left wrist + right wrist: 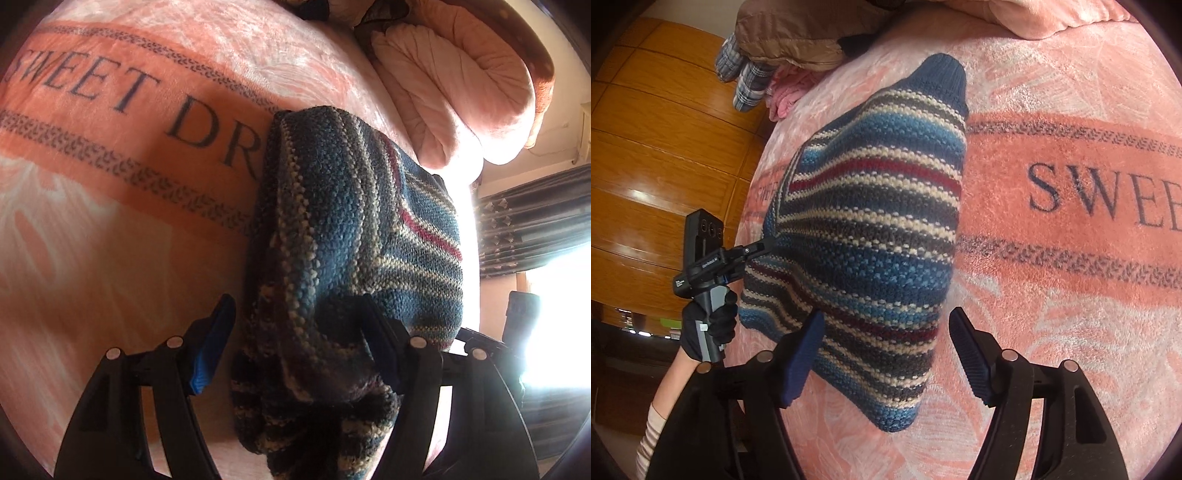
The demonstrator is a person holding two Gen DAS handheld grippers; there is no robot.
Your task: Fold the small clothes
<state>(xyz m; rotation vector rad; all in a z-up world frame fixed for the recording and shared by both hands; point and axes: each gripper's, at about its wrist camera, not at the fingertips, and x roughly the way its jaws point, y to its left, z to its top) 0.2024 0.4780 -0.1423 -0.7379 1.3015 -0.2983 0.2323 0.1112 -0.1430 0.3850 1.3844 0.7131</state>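
Hanging above the pink blanket, the striped knit sweater looks soft, floppy, fairly chunky. Left gripper seems pinched on its edge; right gripper gapes wide, empty. I'd grab the bottom corner.

— What is that thing?

— A small knit sweater. It has stripes of blue, cream, grey and dark red, and a plain dark blue band at its top end.

— Is it lying flat?

— No. It hangs up off the pink blanket, pulled into a tent shape. One side edge is pinched and held up. The low corner hangs down just over the blanket.

— Is it folded?

— It looks doubled over, with layers bunched together.
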